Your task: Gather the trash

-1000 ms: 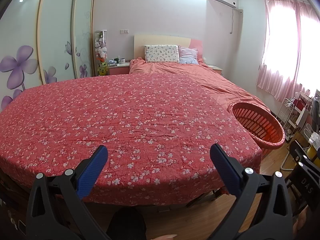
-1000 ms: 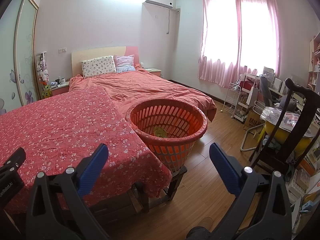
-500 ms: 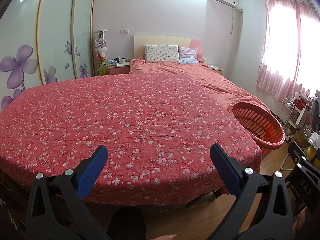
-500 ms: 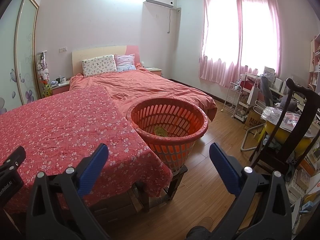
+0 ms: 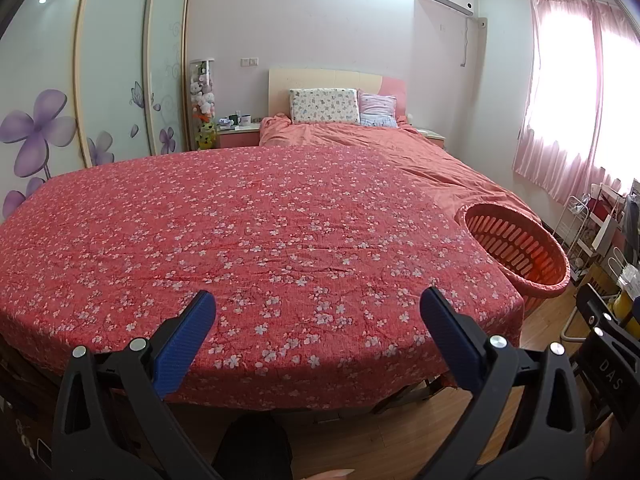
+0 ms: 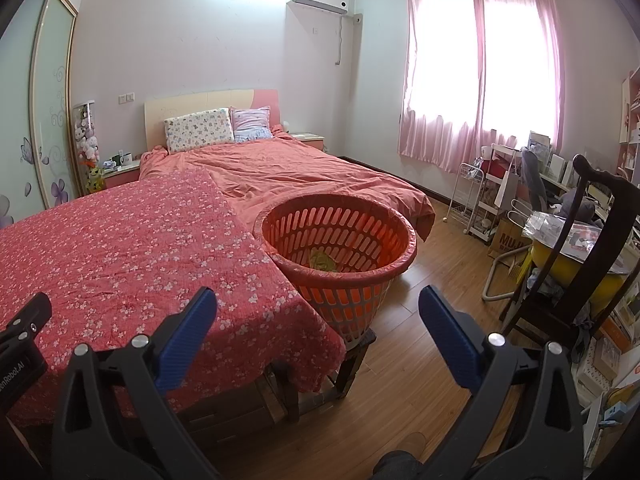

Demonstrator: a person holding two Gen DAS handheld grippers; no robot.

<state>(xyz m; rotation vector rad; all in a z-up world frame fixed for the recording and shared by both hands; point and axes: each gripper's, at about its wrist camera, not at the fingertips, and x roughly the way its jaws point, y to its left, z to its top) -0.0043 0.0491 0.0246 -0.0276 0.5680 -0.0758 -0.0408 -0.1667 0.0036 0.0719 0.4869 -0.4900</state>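
Observation:
An orange slatted basket (image 6: 340, 248) stands on a low stand at the right edge of a table under a red floral cloth (image 6: 120, 248). A yellow-green crumpled piece of trash (image 6: 322, 260) lies inside it. The basket also shows in the left wrist view (image 5: 516, 248), at the right. My left gripper (image 5: 316, 324) is open and empty, held before the table's near edge. My right gripper (image 6: 318, 320) is open and empty, in front of the basket. No loose trash shows on the cloth (image 5: 240, 232).
A bed with an orange quilt (image 6: 288, 172) lies behind the table. A dark wooden chair (image 6: 592, 248), a yellow tub and a white wire rack (image 6: 476, 200) crowd the right side. Wooden floor (image 6: 420, 360) runs between basket and chair. Wardrobe doors (image 5: 112, 80) stand at the left.
The right wrist view has shifted slightly, so the basket sits a little higher and to the right. The left view is almost unchanged. Both grippers stay open.

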